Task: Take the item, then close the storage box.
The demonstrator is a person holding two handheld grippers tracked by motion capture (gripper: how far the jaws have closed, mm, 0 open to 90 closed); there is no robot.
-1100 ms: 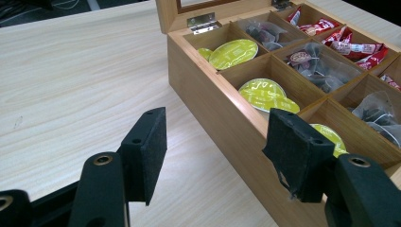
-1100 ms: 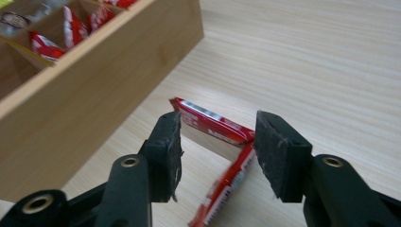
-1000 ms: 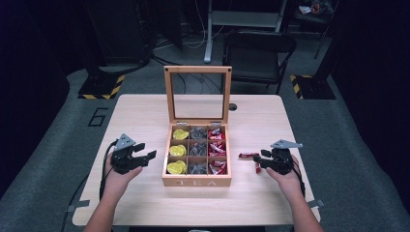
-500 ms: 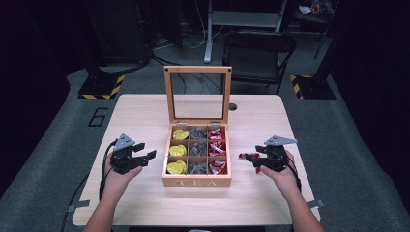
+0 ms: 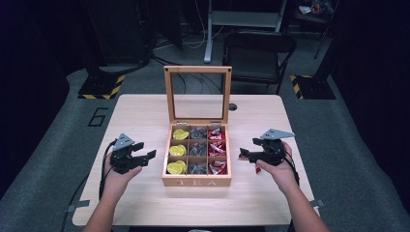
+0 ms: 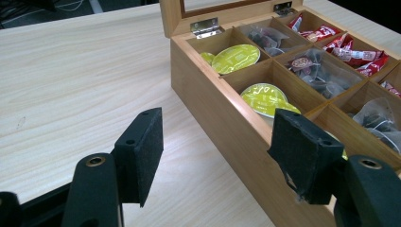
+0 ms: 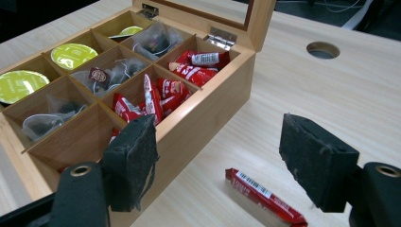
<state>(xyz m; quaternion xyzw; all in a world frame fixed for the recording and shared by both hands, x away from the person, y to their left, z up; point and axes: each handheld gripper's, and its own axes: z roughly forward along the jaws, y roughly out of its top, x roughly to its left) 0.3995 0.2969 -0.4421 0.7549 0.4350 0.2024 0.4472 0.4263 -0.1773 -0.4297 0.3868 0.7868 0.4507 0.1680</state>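
Observation:
An open wooden tea box (image 5: pixel 196 182) stands mid-table with its glass lid (image 5: pixel 197 70) upright. Its left column holds yellow-green capsules (image 6: pixel 235 57), the middle column clear tea bags (image 7: pixel 101 74), the right column red packets (image 7: pixel 191 71). My right gripper (image 7: pixel 220 161) hovers right of the box; its jaws have just been opening and nothing is between them. Below it, one red packet (image 7: pixel 265 195) lies flat on the table. My left gripper (image 6: pixel 217 161), left of the box at its wall (image 6: pixel 213 109), is open and empty, its jaws also just opening a little.
The light wood table (image 5: pixel 145 116) has a round cable hole (image 7: pixel 323 49) behind the box on the right. A black chair (image 5: pixel 256 48) and a desk frame stand beyond the far edge. Cables trail from both grippers toward the near edge.
My right gripper has risen off the table and its jaws have spread. The red packet that was at its tips stays on the table. The left hand has kept its place.

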